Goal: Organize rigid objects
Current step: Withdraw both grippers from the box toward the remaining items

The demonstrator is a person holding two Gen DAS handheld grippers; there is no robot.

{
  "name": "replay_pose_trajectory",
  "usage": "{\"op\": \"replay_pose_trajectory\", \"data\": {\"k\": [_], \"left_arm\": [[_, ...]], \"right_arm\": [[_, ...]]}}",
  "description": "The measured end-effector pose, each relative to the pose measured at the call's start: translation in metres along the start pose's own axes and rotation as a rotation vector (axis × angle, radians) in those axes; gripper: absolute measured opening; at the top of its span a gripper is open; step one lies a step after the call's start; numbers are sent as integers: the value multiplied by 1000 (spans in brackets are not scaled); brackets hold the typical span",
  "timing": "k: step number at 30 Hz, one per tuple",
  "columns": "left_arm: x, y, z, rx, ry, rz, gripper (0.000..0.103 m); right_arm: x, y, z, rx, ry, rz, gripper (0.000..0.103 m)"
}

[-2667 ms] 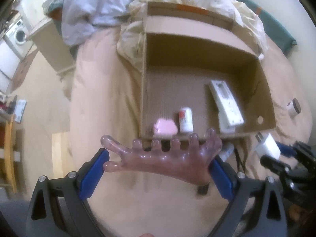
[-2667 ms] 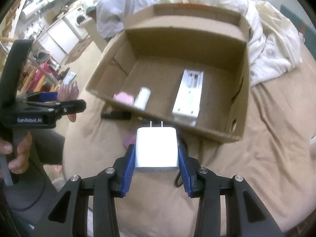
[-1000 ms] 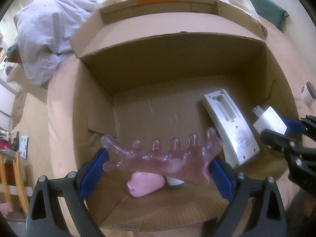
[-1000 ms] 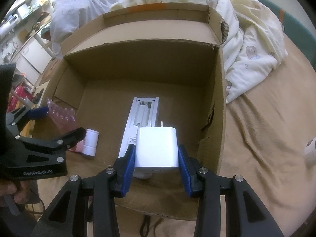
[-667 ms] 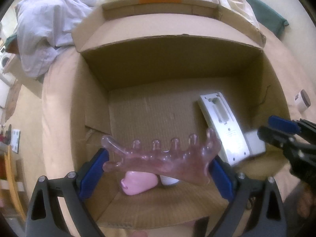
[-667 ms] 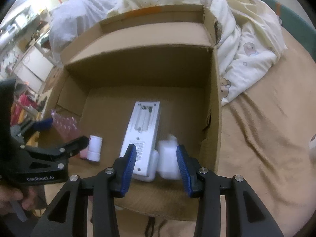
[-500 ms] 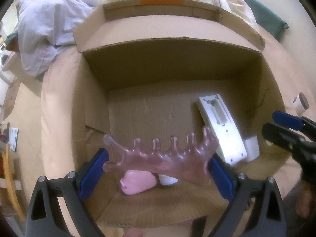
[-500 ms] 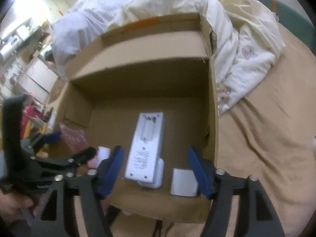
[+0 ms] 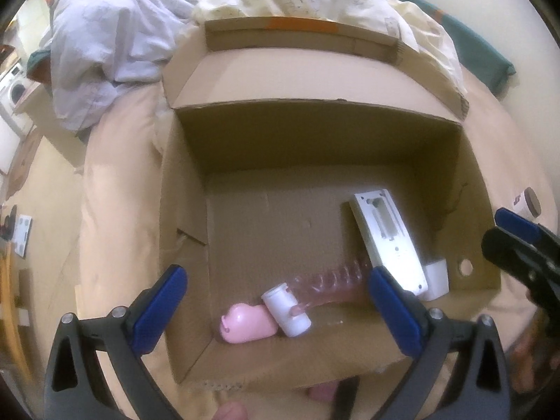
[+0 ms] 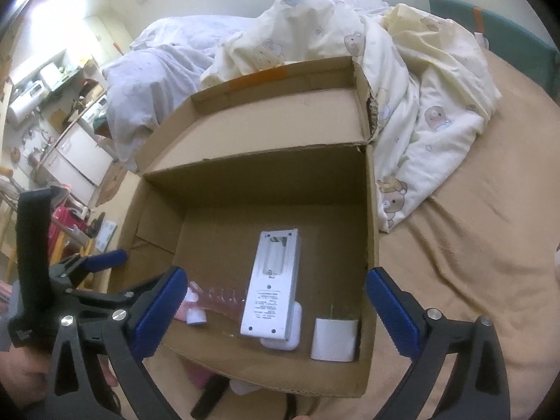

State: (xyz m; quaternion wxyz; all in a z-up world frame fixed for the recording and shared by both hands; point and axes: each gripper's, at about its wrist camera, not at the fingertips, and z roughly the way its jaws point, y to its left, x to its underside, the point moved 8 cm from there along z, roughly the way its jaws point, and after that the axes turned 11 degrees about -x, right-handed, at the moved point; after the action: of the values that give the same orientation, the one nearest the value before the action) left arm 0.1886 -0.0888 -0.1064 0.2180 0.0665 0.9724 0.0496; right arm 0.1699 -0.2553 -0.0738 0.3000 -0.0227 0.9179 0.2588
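Observation:
An open cardboard box stands on the bed. Inside lie a pink translucent toe separator, a small white bottle, a pink pig-shaped object, a long white device and a white charger plug in the near right corner. My left gripper is open and empty above the box's near edge. My right gripper is open and empty above the box's near right part.
Rumpled cream and lilac bedding lies behind the box. A small jar sits on the tan sheet at right. Dark and pink items lie in front of the box. Floor and furniture are to the left.
My right gripper opened and the white charger dropped into the box's near right corner. Then my left gripper opened and the toe separator fell beside the white bottle.

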Motion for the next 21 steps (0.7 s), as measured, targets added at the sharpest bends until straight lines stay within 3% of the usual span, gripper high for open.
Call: {"op": "replay_pose_trajectory", "data": {"k": [10, 13, 21], "left_arm": [[8, 22, -24, 5, 30, -54, 103], [14, 34, -33, 7, 33, -92, 103], [46, 51, -41, 8, 65, -133, 103]], "right_arm": [[3, 3, -14, 31, -7, -17, 103], [4, 12, -32, -7, -35, -15, 103], [24, 31, -43, 19, 11, -47, 103]]}}
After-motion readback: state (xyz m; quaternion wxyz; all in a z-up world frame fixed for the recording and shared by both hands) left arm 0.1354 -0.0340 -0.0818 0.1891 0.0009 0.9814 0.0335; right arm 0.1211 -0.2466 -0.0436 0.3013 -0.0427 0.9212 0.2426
